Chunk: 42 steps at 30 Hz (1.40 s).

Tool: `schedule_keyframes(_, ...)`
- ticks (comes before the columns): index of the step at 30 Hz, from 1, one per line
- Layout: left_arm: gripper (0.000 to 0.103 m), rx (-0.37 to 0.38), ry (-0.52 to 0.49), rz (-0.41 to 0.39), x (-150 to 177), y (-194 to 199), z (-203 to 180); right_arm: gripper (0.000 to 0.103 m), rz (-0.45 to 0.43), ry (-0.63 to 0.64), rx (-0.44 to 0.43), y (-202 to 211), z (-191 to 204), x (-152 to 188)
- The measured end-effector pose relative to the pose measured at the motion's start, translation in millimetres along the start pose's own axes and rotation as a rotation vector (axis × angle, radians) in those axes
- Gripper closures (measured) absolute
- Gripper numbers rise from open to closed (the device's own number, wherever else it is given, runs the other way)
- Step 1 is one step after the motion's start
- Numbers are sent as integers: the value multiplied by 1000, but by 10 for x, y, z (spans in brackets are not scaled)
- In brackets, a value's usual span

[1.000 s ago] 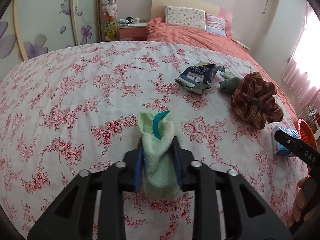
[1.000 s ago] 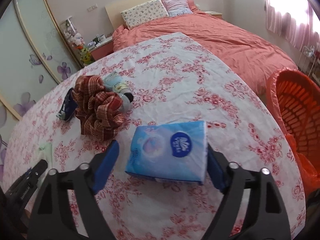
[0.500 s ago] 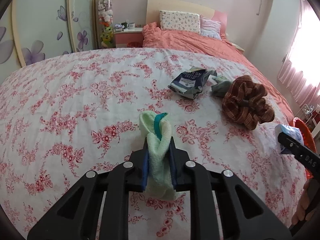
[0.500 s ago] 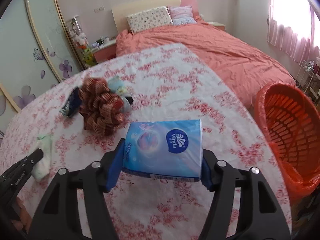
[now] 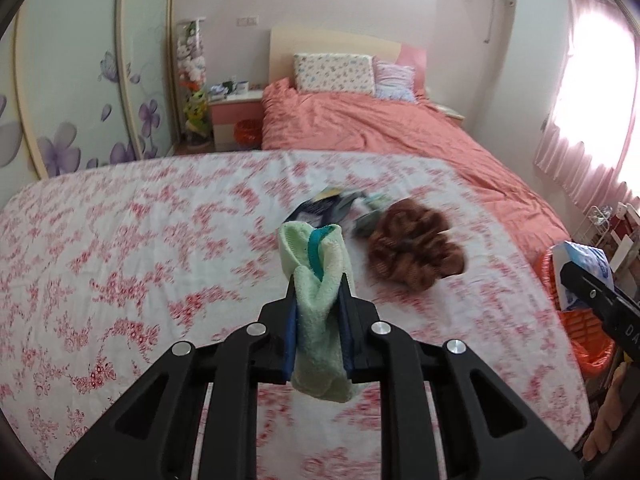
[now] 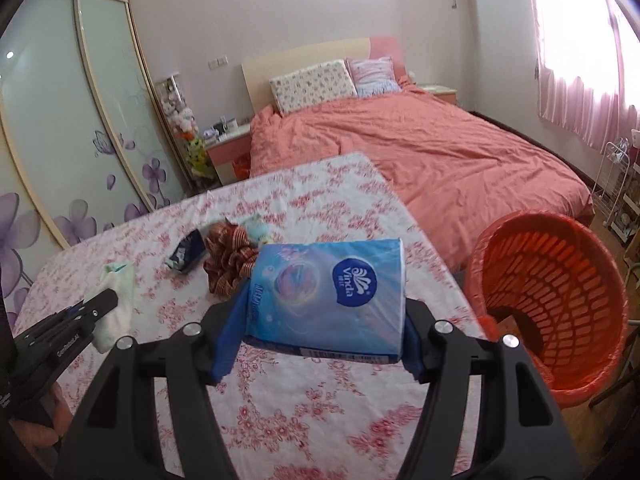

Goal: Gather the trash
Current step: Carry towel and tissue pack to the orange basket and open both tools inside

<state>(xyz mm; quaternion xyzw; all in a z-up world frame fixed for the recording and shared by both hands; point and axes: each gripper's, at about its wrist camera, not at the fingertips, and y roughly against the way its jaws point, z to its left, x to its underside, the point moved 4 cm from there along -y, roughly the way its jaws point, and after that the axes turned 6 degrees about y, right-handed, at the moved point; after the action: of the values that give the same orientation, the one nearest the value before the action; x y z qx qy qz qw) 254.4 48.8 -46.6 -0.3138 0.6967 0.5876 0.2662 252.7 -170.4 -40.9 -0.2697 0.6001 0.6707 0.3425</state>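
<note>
My left gripper (image 5: 318, 292) is shut on a pale green cloth (image 5: 320, 312) with a teal strip, lifted above the floral tablecloth (image 5: 120, 248). The same cloth (image 6: 118, 300) hangs from that gripper (image 6: 98, 306) at the left of the right wrist view. My right gripper (image 6: 320, 320) is shut on a blue tissue pack (image 6: 328, 296), held in the air, and the pack (image 5: 584, 264) shows at the right edge of the left wrist view. An orange basket (image 6: 556, 300) lined with an orange bag stands on the floor right of the table.
On the tablecloth lie a brown checked cloth bundle (image 5: 412, 248), a dark blue wrapper (image 5: 320, 210) and a small light blue sock (image 6: 256, 230). A bed with a coral quilt (image 6: 420, 152) stands beyond the table. A white rack (image 6: 620, 184) is by the window.
Both grippers closed on their things and rose off the tablecloth. The tissue pack moved up and toward the orange basket. The green cloth now hangs clear of the table.
</note>
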Motion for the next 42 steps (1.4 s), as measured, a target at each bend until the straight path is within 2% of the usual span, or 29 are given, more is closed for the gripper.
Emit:
schedule_keyframes(9, 85, 135, -71, -57, -123, 291, -705, 40, -82, 3, 57, 448, -401, -61)
schedule_keyframes(19, 85, 313, -173, -57, -45, 369, -1644, 40, -133, -91, 162, 786, -1273, 19)
schedule_keyframes(26, 85, 451, -262, -12, 118, 216, -2415, 40, -138, -192, 221, 837, -1969, 102)
schedule_keyframes(33, 85, 533, -342, 71, 376, -88, -3063, 40, -138, -255, 245, 773, -2501, 150)
schedule_keyframes(36, 85, 546, -374, 106, 503, -226, -3269, 40, -135, -281, 244, 696, -2712, 170)
schedule_keyframes(37, 84, 542, -381, 115, 533, -261, -3297, 39, -133, -289, 239, 672, -2760, 181)
schedule_keyframes(39, 73, 531, -388, 139, 598, -348, -3319, 36, -125, -312, 225, 591, -2876, 207)
schedule_keyframes(41, 55, 504, -385, 160, 647, -458, -3312, 34, -114, -315, 221, 517, -2909, 204)
schedule_keyframes(42, 53, 492, -383, 169, 676, -516, -3287, 32, -108, -314, 219, 490, -2903, 218)
